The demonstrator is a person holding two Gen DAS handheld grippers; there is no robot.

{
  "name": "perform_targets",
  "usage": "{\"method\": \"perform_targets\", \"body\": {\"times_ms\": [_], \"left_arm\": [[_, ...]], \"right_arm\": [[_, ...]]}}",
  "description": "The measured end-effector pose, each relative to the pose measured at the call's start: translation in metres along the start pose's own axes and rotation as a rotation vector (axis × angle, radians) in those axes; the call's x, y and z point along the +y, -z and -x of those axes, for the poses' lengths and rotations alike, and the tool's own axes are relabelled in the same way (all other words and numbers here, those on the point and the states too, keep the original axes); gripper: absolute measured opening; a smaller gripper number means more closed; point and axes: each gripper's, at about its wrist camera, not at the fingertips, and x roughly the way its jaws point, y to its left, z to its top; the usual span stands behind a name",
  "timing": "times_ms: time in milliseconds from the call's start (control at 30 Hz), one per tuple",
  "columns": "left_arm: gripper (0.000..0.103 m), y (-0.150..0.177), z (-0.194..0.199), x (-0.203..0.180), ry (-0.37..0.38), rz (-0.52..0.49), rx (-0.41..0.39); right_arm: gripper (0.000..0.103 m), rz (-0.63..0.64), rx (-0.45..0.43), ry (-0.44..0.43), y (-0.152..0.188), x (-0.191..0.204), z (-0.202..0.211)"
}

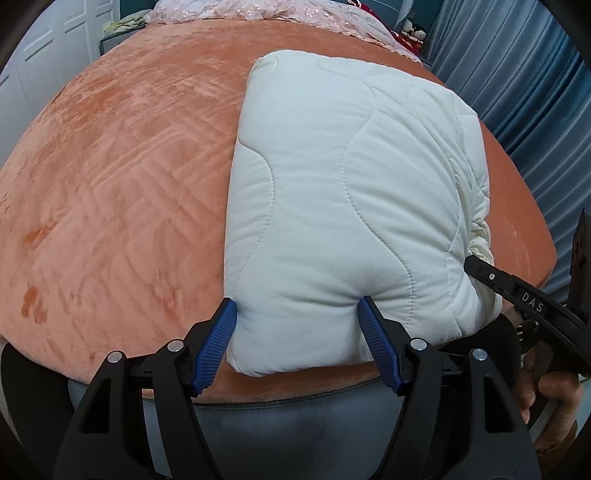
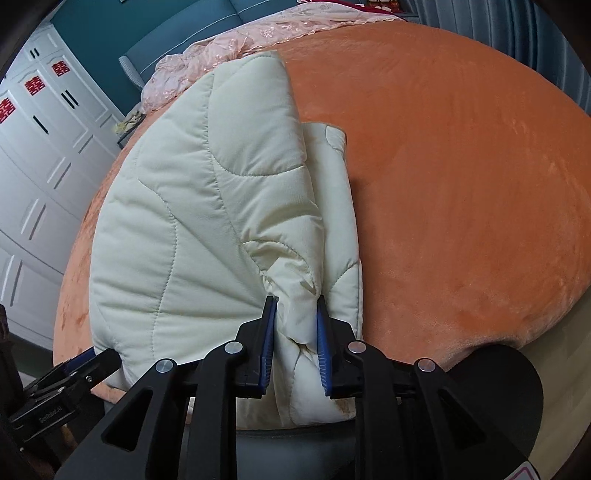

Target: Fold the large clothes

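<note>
Cream quilted padded jacket (image 1: 343, 192), folded into a thick oblong, lying on the orange plush bedspread (image 1: 122, 192) near its front edge, long axis running from the near edge away toward the pink lace coverlet (image 1: 258, 11) at the far end. Wavy stitch lines running lengthwise down the top panel.

Left gripper (image 1: 297, 332) at the near short end, blue ribbed pads spread wide apart either side of the jacket's left corner; the left pad touching the fabric, nothing pinched.

Right gripper (image 2: 295, 336) clamped on a bunched fold along the jacket's right side near the front, pads pressed into the cloth from both sides.

"DAS" readable in white on the right gripper's black finger, seen from the left wrist view. Red double-happiness paper cuts (image 2: 35, 86) pasted on the white wardrobe doors (image 2: 40, 162).
</note>
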Motion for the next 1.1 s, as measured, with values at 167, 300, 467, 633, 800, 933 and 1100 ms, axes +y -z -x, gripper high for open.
{"method": "perform_targets", "body": {"times_ms": [167, 300, 467, 633, 800, 933, 1100], "left_arm": [[0.068, 0.007, -0.01, -0.006, -0.049, -0.034, -0.014], [0.072, 0.009, -0.019, -0.004, -0.06, -0.036, -0.021], [0.069, -0.001, -0.005, 0.015, 0.039, 0.033, 0.013], [0.067, -0.044, 0.057, 0.031, 0.073, 0.06, -0.134], [0.067, -0.114, 0.066, 0.034, 0.046, 0.086, -0.223], [0.067, -0.144, 0.043, 0.033, 0.071, 0.137, -0.187], [0.067, -0.153, 0.021, 0.011, 0.08, 0.096, -0.156]], "right_arm": [[0.019, 0.003, -0.006, -0.001, 0.001, -0.001, -0.011], [0.02, -0.023, -0.013, -0.025, 0.003, -0.005, -0.014], [0.032, -0.055, 0.012, -0.047, -0.009, -0.006, 0.015], [0.048, -0.087, -0.14, -0.115, -0.053, 0.002, 0.069], [0.065, -0.193, -0.163, -0.12, -0.117, 0.013, 0.041], [0.054, -0.278, -0.011, -0.083, -0.142, 0.016, -0.022], [0.01, -0.212, -0.137, -0.127, -0.134, 0.023, 0.0]]}}
